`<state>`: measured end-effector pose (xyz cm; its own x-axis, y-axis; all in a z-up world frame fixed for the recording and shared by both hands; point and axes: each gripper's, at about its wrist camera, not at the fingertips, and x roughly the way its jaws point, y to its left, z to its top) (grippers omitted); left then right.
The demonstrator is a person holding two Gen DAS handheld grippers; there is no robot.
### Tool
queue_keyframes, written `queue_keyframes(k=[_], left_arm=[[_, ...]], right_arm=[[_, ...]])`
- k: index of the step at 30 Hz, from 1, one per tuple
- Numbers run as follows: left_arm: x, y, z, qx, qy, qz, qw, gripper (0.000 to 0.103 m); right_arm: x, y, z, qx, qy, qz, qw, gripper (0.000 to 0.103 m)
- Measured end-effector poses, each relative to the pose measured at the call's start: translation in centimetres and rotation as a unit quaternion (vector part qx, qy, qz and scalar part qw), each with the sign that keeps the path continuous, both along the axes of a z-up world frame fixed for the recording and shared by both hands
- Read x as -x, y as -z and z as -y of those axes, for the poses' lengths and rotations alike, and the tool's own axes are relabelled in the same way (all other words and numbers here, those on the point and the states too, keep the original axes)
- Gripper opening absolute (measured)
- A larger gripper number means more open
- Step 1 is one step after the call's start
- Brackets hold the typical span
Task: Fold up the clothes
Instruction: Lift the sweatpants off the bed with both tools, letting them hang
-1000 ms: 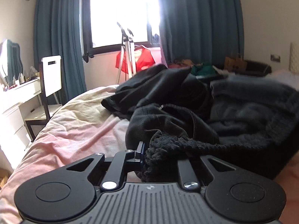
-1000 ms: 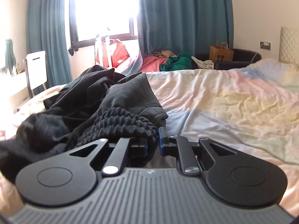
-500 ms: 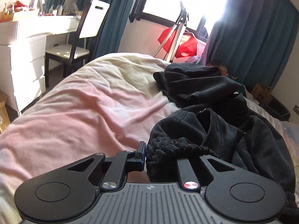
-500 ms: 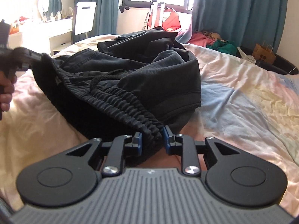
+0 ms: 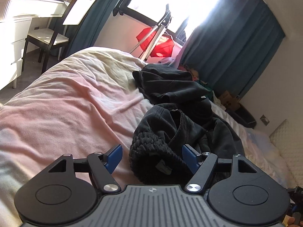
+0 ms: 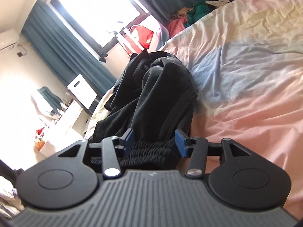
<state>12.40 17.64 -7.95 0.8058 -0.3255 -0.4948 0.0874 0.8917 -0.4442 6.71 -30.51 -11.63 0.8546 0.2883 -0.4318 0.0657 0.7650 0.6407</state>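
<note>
Black trousers with a ribbed elastic waistband lie bunched on the bed. My left gripper is open, its blue pads spread on either side of the waistband end and not pressing it. In the right wrist view the same trousers stretch away from me, with the waistband lying between the wide-apart fingers of my open right gripper. A second black garment lies crumpled beyond the trousers.
The bed's pink, cream and blue cover spreads to the right. A white chair and white desk stand at the left by teal curtains. A red garment hangs on a stand under the window. More clothes are piled beyond the bed.
Both grippers have opened and let go of the waistband, which now rests on the bed. Both cameras have tilted and dropped closer to the cover.
</note>
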Motion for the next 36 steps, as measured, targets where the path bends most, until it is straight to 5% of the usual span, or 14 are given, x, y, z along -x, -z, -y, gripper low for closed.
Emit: queue_keyframes(k=[3,9,12,19,22,25,26,27,31,36], left_arm=[[0.1,-0.3,0.2,0.014,-0.006,0.012,0.9998,0.077],[-3.2,1.9,1.4,-0.025,-0.037,-0.031,0.9985,0.077],[-3.9,3.5,0.9,-0.002,-0.040,-0.067,0.9969,0.075],[-4.2,5.3,0.1,0.087,-0.010,-0.117,0.9892,0.066],[-4.4,5.6,0.6,0.089,-0.007,-0.121,0.9887,0.066],[-4.7,5.2,0.8,0.094,-0.009,-0.119,0.9884,0.046],[-4.8,5.0,0.9,0.097,-0.010,-0.118,0.9883,0.026],[-4.9,4.5,1.0,0.099,-0.012,-0.115,0.9883,0.020],[-4.8,-0.3,0.2,0.124,-0.017,-0.053,0.9907,0.017],[-7.3,-8.2,-3.1,0.077,-0.047,0.003,0.9959,0.016]], right_arm=[[-1.9,0.5,-1.4,0.042,-0.005,-0.005,0.999,0.052],[-3.1,3.0,-3.8,0.114,-0.027,-0.062,0.991,0.051],[-3.1,4.6,-3.6,0.097,-0.041,-0.114,0.988,0.051],[-3.4,5.9,-0.8,-0.051,-0.015,-0.105,0.993,0.052],[-4.1,6.6,0.0,-0.100,-0.010,-0.104,0.989,0.050],[-4.9,8.1,-0.5,-0.117,-0.030,-0.130,0.984,0.039],[-4.8,8.0,-0.7,-0.111,-0.031,-0.127,0.985,0.032],[-4.7,7.6,-0.9,-0.113,-0.036,-0.119,0.986,0.029],[-3.6,6.0,-1.5,-0.183,-0.051,-0.086,0.978,0.022],[-3.7,4.5,-6.1,-0.271,-0.109,-0.067,0.954,0.021]])
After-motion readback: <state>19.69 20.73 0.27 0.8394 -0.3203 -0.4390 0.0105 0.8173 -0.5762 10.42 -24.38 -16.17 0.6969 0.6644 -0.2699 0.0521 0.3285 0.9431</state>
